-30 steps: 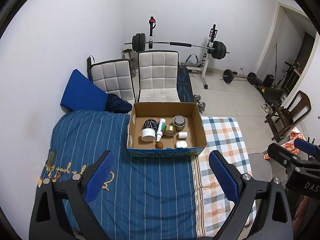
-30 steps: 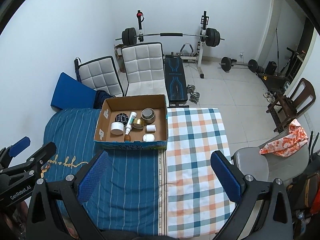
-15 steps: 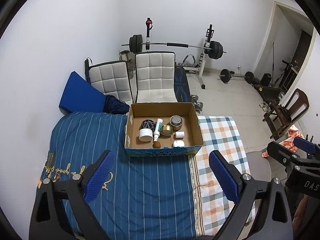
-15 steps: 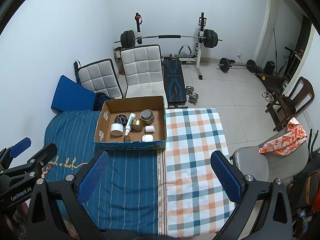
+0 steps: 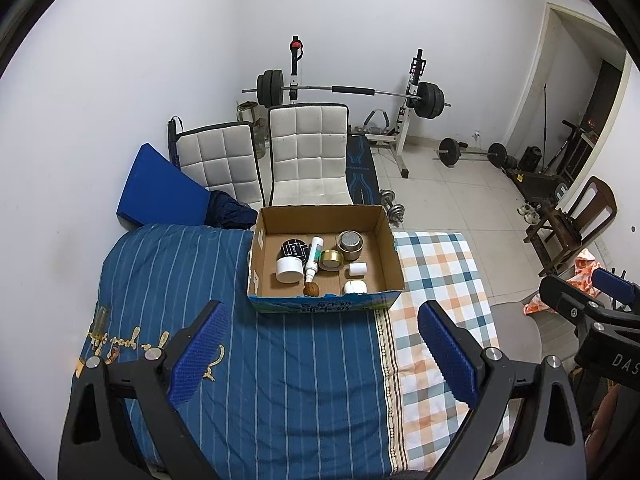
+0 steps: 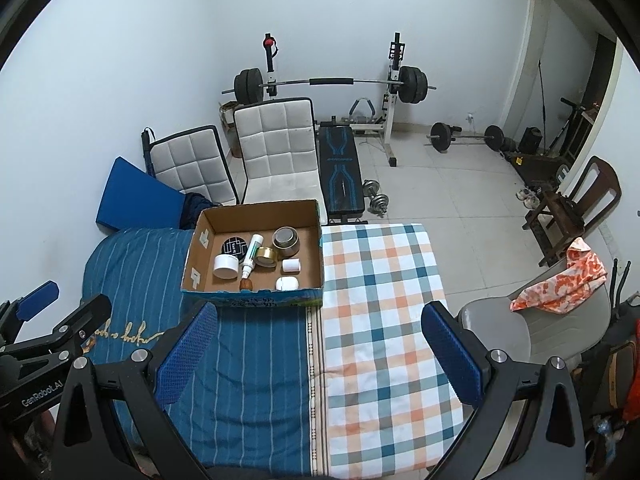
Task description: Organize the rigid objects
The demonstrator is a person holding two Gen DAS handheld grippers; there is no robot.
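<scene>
1. Two covers lie side by side on the bed: a blue striped blanket (image 5: pixel 248 364) on the left and a checked blanket (image 6: pixel 384 320) on the right.
2. At the far edge of the bed sits an open cardboard box (image 5: pixel 384 240), mostly on the blue striped blanket, with its right wall at the seam between the covers.
3. Beyond the bed stand two white padded chairs (image 5: pixel 308 156), a weight bench with a barbell (image 5: pixel 352 90) by the far wall, and a wooden chair (image 5: pixel 592 208) at the right.
4. Left tongs (image 5: pixel 320 350) hang over the near part of the bed, spread wide with nothing between the blue pads, well apart from the box.
5. Right tongs (image 6: pixel 316 354) are likewise spread wide and hold nothing, over the seam of the blankets.
6. Inside the box: a black round tin (image 5: pixel 294 249) at the far left, a white jar (image 5: pixel 289 270) near it, a white tube (image 5: pixel 314 258) lying lengthwise in the middle, a gold tin (image 5: pixel 332 260) and a silver tin (image 5: pixel 350 245) to its right.
7. Smaller still: a white cap (image 5: pixel 357 268), a white case (image 5: pixel 355 287) and a brown nut (image 5: pixel 311 289) along the near wall.
</scene>
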